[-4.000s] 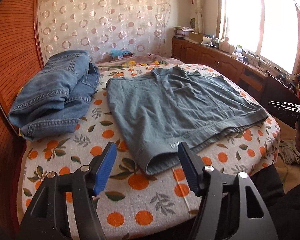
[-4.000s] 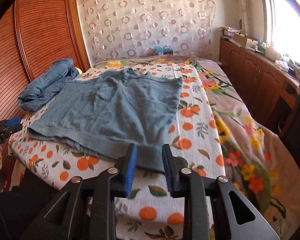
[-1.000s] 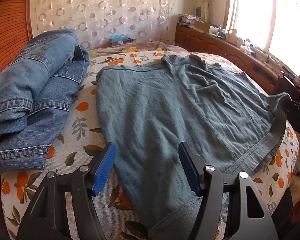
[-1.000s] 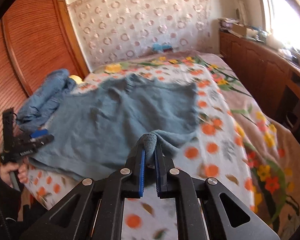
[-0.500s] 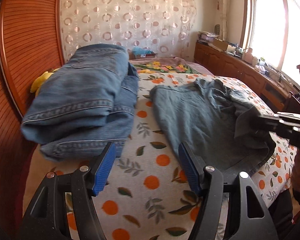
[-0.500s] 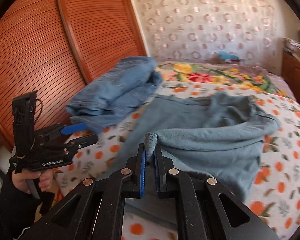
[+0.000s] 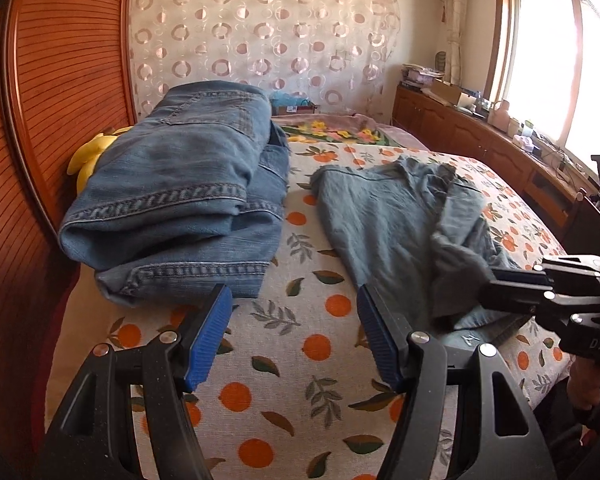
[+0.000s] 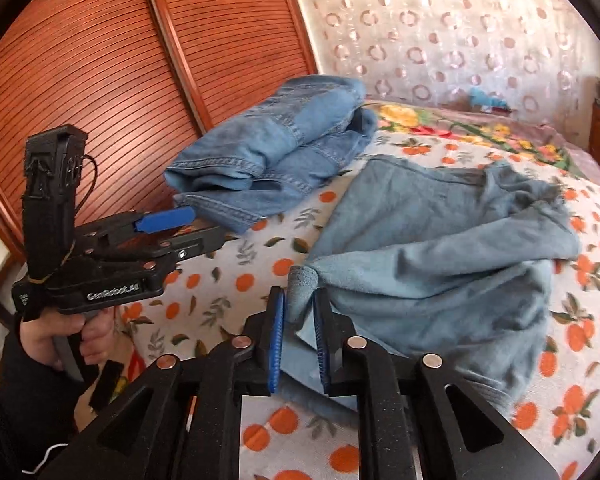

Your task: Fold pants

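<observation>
Grey-blue pants [image 8: 440, 260] lie on the orange-print bed sheet [image 7: 300, 360], one half folded loosely over the other. My right gripper [image 8: 299, 300] is at the pants' near left corner. Its jaws are opening, and the bunched hem corner [image 8: 302, 280] still stands between the pads, which no longer pinch it. In the left wrist view the pants [image 7: 384, 220] lie right of centre and the right gripper [image 7: 496, 284] reaches in from the right edge. My left gripper [image 7: 292, 332] hangs open over bare sheet, left of the pants, holding nothing. The right wrist view shows that left gripper [image 8: 204, 226] in a hand.
Folded blue jeans [image 7: 180, 200] are stacked at the bed's left side, beside the wooden slatted wardrobe doors [image 8: 100, 60]. A yellow object [image 7: 90, 156] pokes out behind the jeans. A low wooden cabinet [image 7: 480, 136] with clutter runs under the window on the right.
The right gripper carried the pants' hem corner leftward over the other half, then parted its jaws. The left gripper moved left, off the pants and onto bare sheet.
</observation>
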Demonstrator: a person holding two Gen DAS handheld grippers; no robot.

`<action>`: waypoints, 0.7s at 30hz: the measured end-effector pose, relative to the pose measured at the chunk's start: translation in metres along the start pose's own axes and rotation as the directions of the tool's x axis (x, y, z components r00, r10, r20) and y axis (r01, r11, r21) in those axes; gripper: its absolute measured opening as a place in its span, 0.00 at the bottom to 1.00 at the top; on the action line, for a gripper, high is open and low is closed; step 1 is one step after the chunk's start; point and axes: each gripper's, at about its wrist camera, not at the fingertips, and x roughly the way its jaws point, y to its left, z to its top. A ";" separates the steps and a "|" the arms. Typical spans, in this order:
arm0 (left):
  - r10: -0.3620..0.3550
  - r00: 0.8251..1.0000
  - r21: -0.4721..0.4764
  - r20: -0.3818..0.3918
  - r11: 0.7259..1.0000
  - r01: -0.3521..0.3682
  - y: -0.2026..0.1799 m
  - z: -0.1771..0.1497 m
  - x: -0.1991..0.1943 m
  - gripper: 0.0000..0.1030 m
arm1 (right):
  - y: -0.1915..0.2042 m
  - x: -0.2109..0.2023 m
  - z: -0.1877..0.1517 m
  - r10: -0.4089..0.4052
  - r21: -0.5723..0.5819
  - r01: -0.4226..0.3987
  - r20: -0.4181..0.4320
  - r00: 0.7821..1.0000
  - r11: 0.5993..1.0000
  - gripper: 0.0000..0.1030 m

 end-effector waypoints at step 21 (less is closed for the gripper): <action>-0.115 0.989 0.092 -0.090 0.988 0.124 -0.067 -0.022 0.015 0.64 | -0.053 -0.051 -0.044 -0.335 0.070 0.334 0.004 0.942 0.940 0.35</action>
